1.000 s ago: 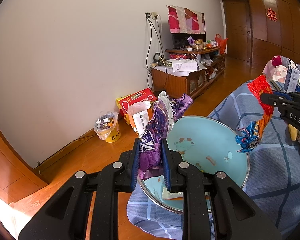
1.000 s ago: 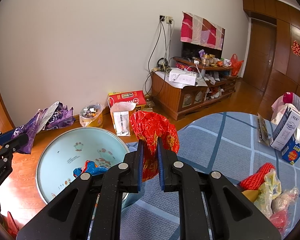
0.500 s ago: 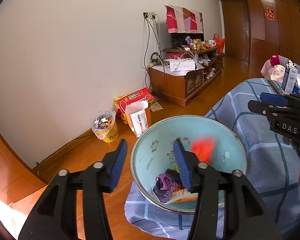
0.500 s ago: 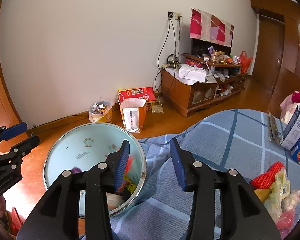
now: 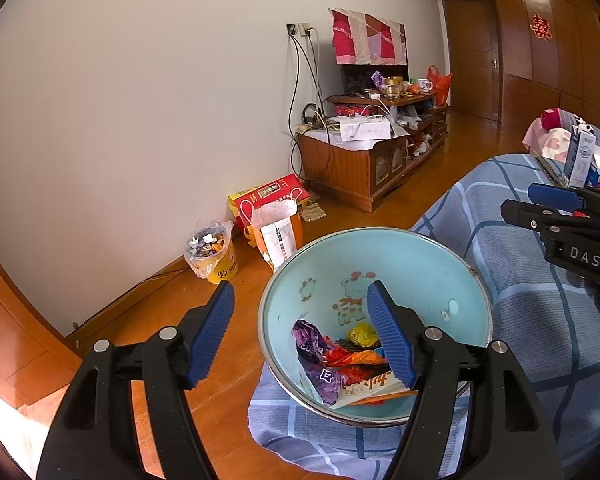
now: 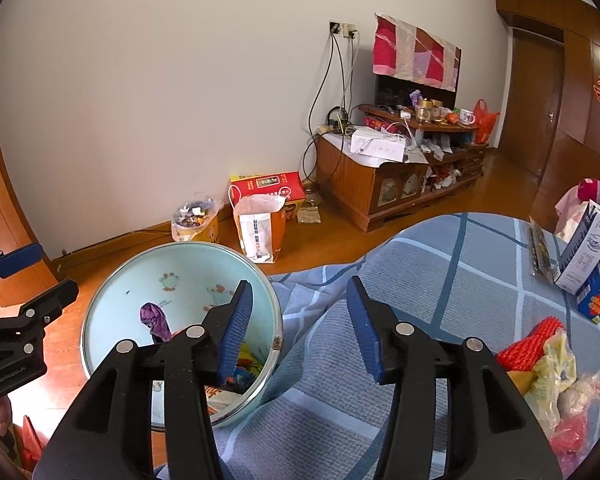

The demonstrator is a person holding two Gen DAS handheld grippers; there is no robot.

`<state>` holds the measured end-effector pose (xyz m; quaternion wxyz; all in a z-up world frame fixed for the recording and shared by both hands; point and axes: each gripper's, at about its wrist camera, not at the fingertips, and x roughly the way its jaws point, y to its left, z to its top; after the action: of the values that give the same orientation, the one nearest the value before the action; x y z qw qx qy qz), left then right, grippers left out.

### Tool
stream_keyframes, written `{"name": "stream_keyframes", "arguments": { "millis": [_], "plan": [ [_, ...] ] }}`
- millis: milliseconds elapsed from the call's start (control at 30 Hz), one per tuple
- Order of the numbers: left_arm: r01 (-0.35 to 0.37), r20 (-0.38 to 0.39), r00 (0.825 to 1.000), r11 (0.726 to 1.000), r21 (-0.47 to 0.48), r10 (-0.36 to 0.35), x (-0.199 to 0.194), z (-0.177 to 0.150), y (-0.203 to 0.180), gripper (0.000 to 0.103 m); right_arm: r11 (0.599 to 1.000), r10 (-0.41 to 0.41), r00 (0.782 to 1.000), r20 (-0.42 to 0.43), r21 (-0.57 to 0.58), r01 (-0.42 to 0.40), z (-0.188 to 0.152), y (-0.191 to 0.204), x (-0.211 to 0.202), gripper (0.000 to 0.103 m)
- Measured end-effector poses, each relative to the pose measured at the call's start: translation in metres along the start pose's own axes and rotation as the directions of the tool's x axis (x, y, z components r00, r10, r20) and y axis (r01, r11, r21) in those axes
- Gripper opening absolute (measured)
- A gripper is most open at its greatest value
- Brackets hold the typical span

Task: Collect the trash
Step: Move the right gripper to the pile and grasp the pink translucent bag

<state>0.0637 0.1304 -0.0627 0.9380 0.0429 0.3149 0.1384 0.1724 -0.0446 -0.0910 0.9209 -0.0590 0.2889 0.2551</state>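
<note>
The blue plaid cloth point(image 6: 440, 280) covers the table and carries everything I work on; it is soft and rucked near the basin, so I judge that anything dragged across it will snag.

The light-blue enamel basin point(image 5: 400, 256) sits at the near edge of the cloth, partly over the wooden floor point(image 5: 228, 392). It is rigid and, I judge, easily tipped if I press on its overhanging rim.

Inside the basin lie the collected wrappers: a purple wrapper point(image 5: 316, 360), an orange-and-white packet point(image 5: 372, 390) and a yellow scrap point(image 5: 362, 334), loosely piled at the bottom. All look feather-light, crinkly and slippery.

The remaining trash pile point(image 6: 548, 364) lies on the cloth at the right edge of the right wrist view: a red mesh net point(image 6: 530, 346) touching a yellow plastic bag point(image 6: 556, 364), with clear and red bags beside them. I judge these limp and nearly weightless; I would pinch a bunched fold or the net's thick middle, not a loose edge, which would slide out.

The left gripper point(image 5: 300, 328) hangs over the basin's near rim, jaws spread and just opened further, nothing between them. The right gripper point(image 6: 300, 316) hangs over cloth beside the basin, jaws likewise parted, just opened further, and empty.
</note>
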Motion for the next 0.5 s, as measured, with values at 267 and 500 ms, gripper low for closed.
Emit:
{"name": "stream_keyframes", "arguments": {
  "millis": [267, 500],
  "plan": [
    [0.037, -0.012, 0.999, 0.999, 0.012, -0.037, 0.0, -0.003, -0.012, 0.071, 0.999, -0.042, 0.999, 0.019, 0.01, 0.042, -0.012, -0.017, -0.032, 0.054],
    [0.135, -0.026, 0.991, 0.986, 0.097, -0.133, -0.004, -0.013, -0.06, 0.074, 0.982, -0.178, 0.984, 0.022, 0.072, 0.176, -0.049, -0.077, -0.086, 0.06]
  ]
}}
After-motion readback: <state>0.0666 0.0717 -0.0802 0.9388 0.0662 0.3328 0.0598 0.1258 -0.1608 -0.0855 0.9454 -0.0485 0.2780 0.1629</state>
